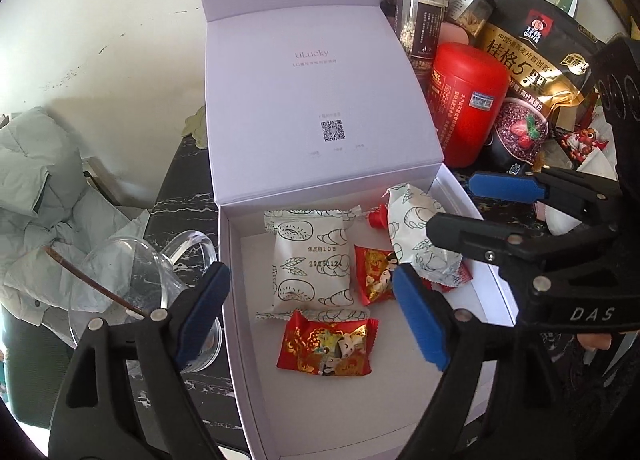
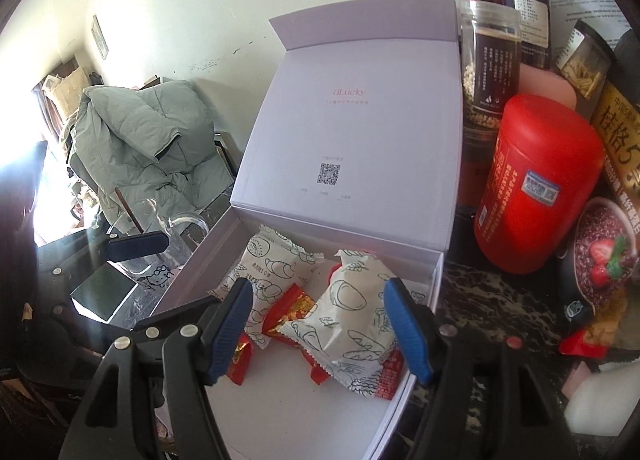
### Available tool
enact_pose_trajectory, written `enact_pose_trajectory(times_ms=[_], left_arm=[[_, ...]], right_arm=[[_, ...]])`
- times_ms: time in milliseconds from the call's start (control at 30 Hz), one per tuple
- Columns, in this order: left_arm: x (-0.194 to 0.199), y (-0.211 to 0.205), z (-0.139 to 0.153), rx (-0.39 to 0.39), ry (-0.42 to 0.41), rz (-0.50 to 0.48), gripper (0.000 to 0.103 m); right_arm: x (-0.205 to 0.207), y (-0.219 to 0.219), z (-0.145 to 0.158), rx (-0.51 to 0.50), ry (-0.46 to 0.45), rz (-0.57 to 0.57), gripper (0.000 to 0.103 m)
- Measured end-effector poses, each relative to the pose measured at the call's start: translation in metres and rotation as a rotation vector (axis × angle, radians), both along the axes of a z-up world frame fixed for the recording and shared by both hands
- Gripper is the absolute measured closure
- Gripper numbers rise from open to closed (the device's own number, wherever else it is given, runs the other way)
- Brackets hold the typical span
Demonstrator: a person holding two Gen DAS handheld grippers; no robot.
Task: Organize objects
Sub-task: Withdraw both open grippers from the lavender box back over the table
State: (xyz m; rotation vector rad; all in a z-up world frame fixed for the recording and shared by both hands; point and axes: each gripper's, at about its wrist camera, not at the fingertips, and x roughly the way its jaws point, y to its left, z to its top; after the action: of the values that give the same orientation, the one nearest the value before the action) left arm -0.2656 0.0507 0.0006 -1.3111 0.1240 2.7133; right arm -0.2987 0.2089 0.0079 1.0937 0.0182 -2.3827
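The white box [image 1: 240, 340] sits open on the dark marble desk [image 1: 184, 187], its lid standing up at the far edge. Inside lie 4 snack packets: 2 white packets printed with bread drawings and 2 red packets.

The left gripper [image 1: 308, 312] hangs over the box's near-left part with its jaws wide apart and nothing between the pads. The flat white packet [image 1: 310, 260] lies just beyond and between its fingers, long axis running from the near edge toward the lid, roughly in line with the gripper. The near red packet [image 1: 328, 348] lies directly below the gap, long axis across the box.

The right gripper [image 2: 320, 324] hovers over the box's right side, jaws also well apart and holding nothing. The tilted white packet [image 2: 352, 312] sits between its fingers but clear of both pads, propped on the far red packet [image 1: 374, 280] near the right wall, long axis slanting from the far-left toward the near-right corner.

So each hand has its own packet closest: left for the flat white and near red ones, right for the tilted one. All 4 are already in the box, so the likely next move is toward the clutter by the desk's right edge, such as the red canister [image 2: 536, 183].
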Motion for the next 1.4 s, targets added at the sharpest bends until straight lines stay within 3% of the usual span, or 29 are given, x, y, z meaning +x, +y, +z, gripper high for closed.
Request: enact_pose_trajectory(times_ms=[200, 800, 1400], left_arm=[[0.013, -0.004, 0.013, 0.012, 0.019, 0.017, 0.019], [0.075, -0.006, 0.058, 0.024, 0.125, 0.034, 0.013], [0.141, -0.010, 0.069, 0.045, 0.173, 0.033, 0.008]], right_arm=[[0.017, 0.001, 0.019, 0.048, 0.039, -0.018, 0.032], [0.073, 0.005, 0.060, 0.041, 0.109, -0.038, 0.030], [0.146, 0.005, 0.065, 0.062, 0.141, -0.045, 0.028]])
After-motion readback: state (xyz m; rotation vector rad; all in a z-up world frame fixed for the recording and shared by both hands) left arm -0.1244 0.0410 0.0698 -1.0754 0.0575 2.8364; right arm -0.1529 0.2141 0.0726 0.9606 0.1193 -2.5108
